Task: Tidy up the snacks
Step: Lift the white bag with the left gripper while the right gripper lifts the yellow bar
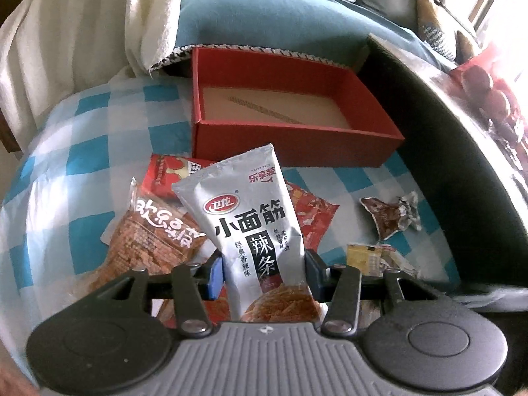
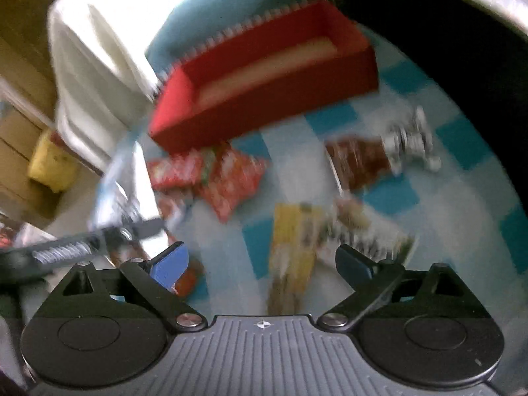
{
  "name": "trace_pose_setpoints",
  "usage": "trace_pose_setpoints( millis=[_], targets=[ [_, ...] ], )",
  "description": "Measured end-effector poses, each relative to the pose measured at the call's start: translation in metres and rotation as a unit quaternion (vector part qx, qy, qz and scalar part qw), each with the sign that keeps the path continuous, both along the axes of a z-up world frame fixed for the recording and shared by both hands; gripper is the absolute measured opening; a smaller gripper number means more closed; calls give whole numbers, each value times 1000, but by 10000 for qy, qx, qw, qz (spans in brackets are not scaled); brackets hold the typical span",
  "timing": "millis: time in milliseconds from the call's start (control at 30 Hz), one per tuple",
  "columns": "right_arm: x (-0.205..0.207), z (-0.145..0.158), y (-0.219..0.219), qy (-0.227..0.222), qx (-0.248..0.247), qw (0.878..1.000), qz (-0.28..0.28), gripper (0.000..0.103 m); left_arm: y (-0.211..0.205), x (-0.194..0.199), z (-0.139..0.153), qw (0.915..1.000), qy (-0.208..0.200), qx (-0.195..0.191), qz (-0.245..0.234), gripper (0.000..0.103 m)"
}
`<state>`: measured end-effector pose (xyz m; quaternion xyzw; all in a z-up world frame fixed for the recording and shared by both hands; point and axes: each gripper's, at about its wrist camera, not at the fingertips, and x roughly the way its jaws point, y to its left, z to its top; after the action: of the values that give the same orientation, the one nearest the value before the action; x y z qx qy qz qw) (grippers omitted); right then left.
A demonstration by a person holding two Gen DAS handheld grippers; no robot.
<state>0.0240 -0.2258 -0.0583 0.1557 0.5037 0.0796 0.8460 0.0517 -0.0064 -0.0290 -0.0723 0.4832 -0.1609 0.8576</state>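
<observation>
1. While the left gripper is squeezing its two blue pads against the lower half of a silver spicy-strip packet, the packet is standing almost upright between them, tilted slightly to the left, raised over the other snacks.
2. Just behind and to the left of it, an orange-brown snack bag with white lettering is lying on the blue-and-white checked cloth, and a red packet is peeking out beneath them.
3. Another red packet is showing on the silver packet's right side, partly hidden by it.
4. Further back, the open red box is sitting on the cloth near its far edge, and its pale floor is showing bare apart from a thin diagonal strip I cannot identify.
5. Off to the right, a brown torn wrapper with crumpled foil is lying well apart from the pile, and a yellow packet is lying nearer the gripper.
6. Over on the other side, the right gripper is hovering with its fingers spread wide and nothing between them, above the yellow packet.
7. Its view is blurring badly, but the red box, the red packets and the brown wrapper are all showing ahead of it.
</observation>
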Motion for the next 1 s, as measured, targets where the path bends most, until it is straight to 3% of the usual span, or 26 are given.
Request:
trace_pose_setpoints(
  millis=[200,300,500,600,700,733,800,867,1000],
  targets=[
    [7,-29,15,501,-380,9974,-356,96,4,-5,2,10000,30,-13,-38,43],
    [20,-42,24,849,-801,9915,-575,103,6,-7,4,10000,-13,-35,-57,43],
    [24,-50,49,778,-1777,9799,-461,103,13,-7,5,9999,9,-123,-48,43],
    [29,-46,43,826,-1670,9809,-555,103,13,-5,0,10000,28,56,-32,43],
    [29,-37,43,531,-1918,9791,-412,82,14,0,-10,9997,215,97,-3,43],
    [30,-34,47,451,-1954,9792,-300,66,14,0,-12,9997,245,92,10,43],
    [30,-30,56,300,-2115,9769,44,48,10,0,-13,9996,231,128,-30,45],
    [32,-27,57,251,-2121,9767,205,45,4,1,-16,9995,237,188,-108,59],
    [37,-20,41,232,-1808,9831,145,41,-6,4,-34,9978,543,337,-177,61]
  ],
)
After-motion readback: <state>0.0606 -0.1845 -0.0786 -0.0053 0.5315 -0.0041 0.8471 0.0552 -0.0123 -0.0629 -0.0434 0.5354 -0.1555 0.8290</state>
